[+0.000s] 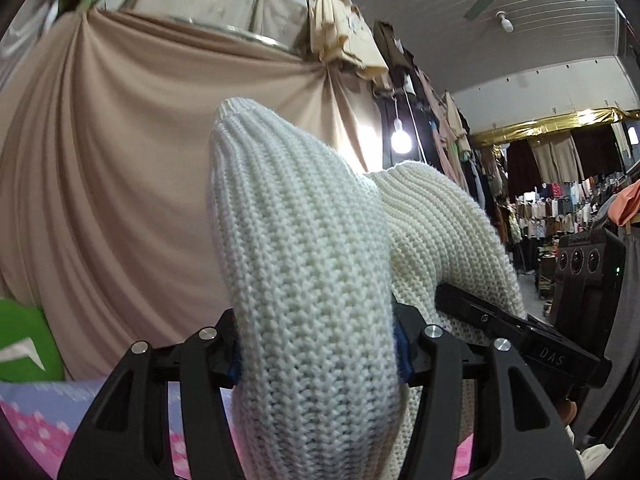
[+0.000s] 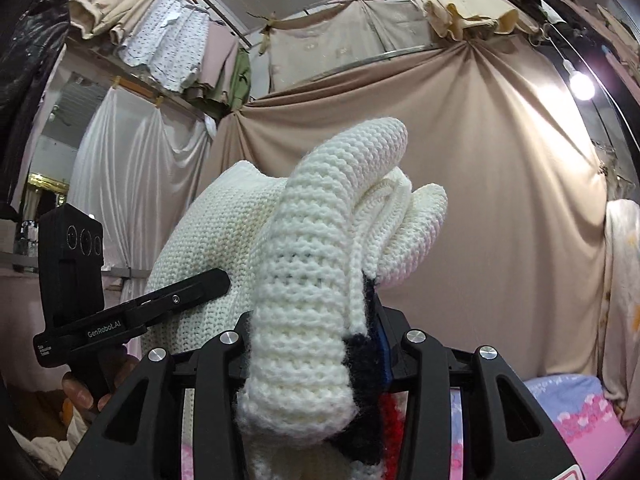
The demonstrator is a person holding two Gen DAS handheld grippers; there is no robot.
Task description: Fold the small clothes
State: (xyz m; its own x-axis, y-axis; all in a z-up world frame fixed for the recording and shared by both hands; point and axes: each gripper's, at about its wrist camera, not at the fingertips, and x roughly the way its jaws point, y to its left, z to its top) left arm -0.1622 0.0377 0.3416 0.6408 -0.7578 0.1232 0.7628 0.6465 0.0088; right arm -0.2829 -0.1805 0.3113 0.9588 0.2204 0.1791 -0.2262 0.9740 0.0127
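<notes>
A white chunky-knit sweater (image 1: 304, 264) is held up in the air between both grippers. My left gripper (image 1: 320, 344) is shut on a thick fold of it, which bulges up between the fingers. My right gripper (image 2: 316, 336) is shut on another bunched part of the sweater (image 2: 316, 264), where black and red knit patches (image 2: 366, 364) show at the pinch. The right gripper also shows in the left wrist view (image 1: 520, 332), and the left gripper in the right wrist view (image 2: 132, 312), both against the knit.
A beige draped curtain (image 1: 120, 180) hangs close behind. A bed cover in pink and lilac (image 2: 568, 412) lies below. Racks of hanging clothes (image 1: 560, 208) fill the right. A bare lit bulb (image 1: 401, 141) hangs near the curtain. A green object (image 1: 24, 340) sits low left.
</notes>
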